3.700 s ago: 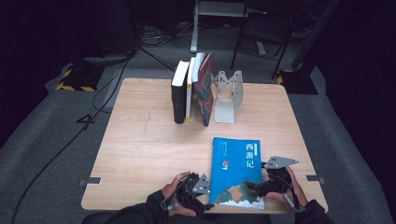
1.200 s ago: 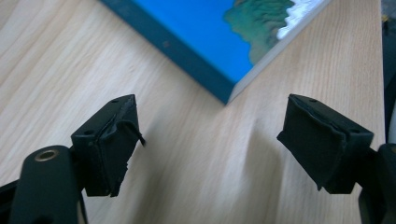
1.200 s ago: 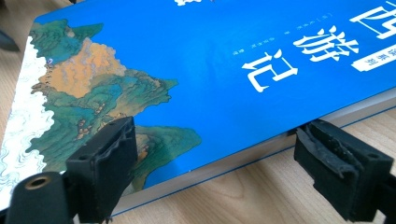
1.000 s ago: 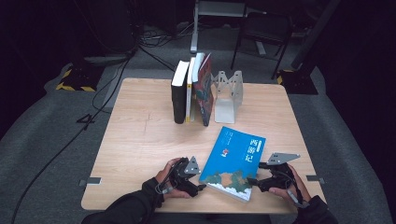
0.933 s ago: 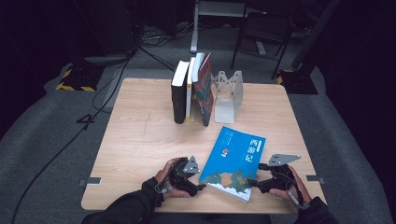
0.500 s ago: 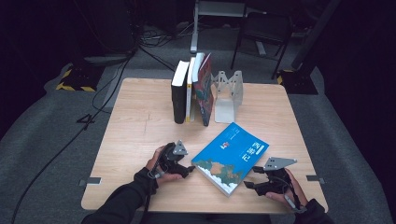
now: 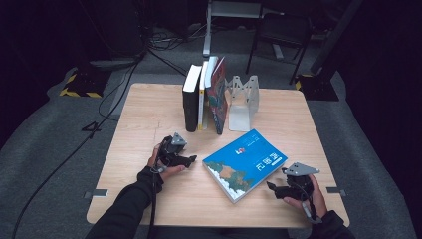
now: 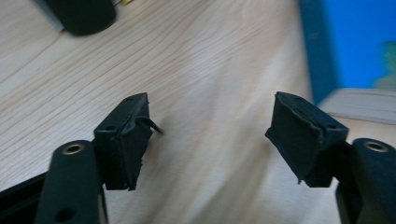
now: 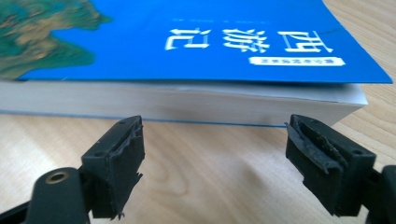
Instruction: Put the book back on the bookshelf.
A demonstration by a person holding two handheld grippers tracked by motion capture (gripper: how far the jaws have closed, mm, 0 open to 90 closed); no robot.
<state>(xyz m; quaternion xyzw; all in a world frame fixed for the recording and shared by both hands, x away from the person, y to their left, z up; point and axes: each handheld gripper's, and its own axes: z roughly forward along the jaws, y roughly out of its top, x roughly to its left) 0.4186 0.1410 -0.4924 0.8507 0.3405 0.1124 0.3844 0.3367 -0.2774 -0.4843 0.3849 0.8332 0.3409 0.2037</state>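
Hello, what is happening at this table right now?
A person works at a wooden table with a gripper in each hand. A blue book lies flat and askew near the front edge. The right gripper is open, facing the book's page edge without touching it. The left gripper is also open, over bare wood to the book's left; its jaws have just been closing, nothing between them. At the back, three books stand beside a metal bookend.

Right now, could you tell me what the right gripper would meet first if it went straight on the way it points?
Most likely the blue book: the right gripper faces its pale page edge with jaws open, bare table between them.
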